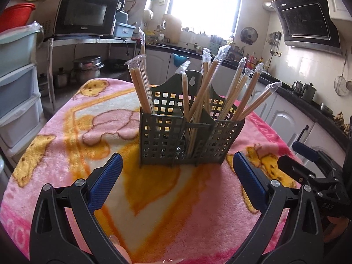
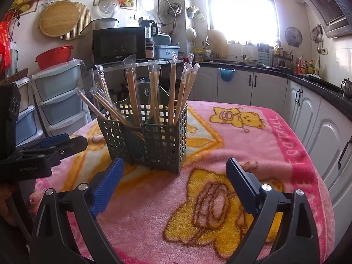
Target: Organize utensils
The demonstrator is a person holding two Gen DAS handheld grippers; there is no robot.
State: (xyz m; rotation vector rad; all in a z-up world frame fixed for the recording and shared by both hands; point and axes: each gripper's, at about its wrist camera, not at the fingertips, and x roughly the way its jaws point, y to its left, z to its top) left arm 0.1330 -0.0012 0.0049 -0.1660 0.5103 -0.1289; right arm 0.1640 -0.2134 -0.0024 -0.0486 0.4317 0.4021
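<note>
A dark green perforated utensil holder [image 1: 167, 136] [image 2: 162, 140] stands upright on a table under a pink bear-print blanket [image 1: 66, 154] [image 2: 242, 132]. Several plastic-wrapped pairs of wooden chopsticks [image 1: 140, 88] [image 2: 134, 92] lean in its compartments. My left gripper [image 1: 177, 156] is open just in front of the holder, with nothing between its blue pads. My right gripper [image 2: 173, 160] is also open and empty, facing a corner of the holder. Each gripper appears at the edge of the other's view: the right gripper [image 1: 288, 154] and the left gripper [image 2: 77, 139].
A black microwave [image 1: 84, 14] sits on a shelf behind the table, with metal pots [image 1: 88, 68] below it. Grey plastic drawers [image 1: 17, 70] stand at the left. White cabinets under a dark counter [image 2: 308, 101] curve along the right. Bare blanket lies around the holder.
</note>
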